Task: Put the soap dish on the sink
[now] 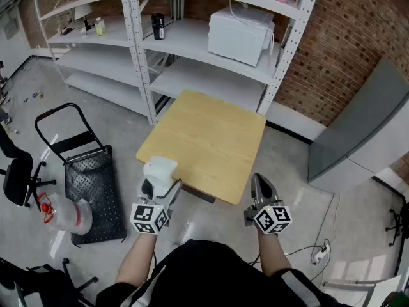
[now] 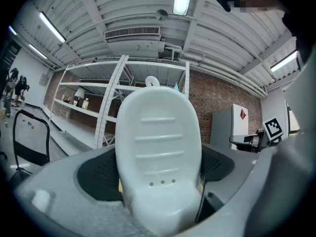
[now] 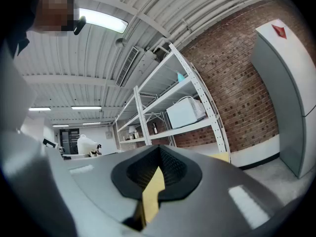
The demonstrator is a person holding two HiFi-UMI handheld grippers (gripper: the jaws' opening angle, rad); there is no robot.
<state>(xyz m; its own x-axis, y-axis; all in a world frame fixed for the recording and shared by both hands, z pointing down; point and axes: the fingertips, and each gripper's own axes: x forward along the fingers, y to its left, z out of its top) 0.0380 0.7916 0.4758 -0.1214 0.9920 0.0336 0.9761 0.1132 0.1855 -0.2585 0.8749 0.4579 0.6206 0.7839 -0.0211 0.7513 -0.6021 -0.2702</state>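
While the left gripper (image 1: 158,183) sits at the near left corner of the table (image 1: 211,133), its jaws stand wide and clamp the white soap dish (image 2: 158,147), which rises upright between the dark pads and fills most of that gripper's view. Across at the near right corner, the right gripper (image 1: 261,181) hangs just off the table's near edge. Its jaws are pinched together with nothing in them, only a sliver of yellow tabletop showing through the slit.

Here's the worry: the grip looks to sit low on the dish, with most of that smooth plastic standing free above the pads. A quick swing could tip or twist it in the jaws, and a slip here means a drop to the hard floor. The table corner is close too, so a careless turn could knock the dish against it.

Now the awkward part: no sink shows in any view, so the destination is unknown. The dish hides where the pads actually meet it. Whether it touches the tabletop, I can't tell.
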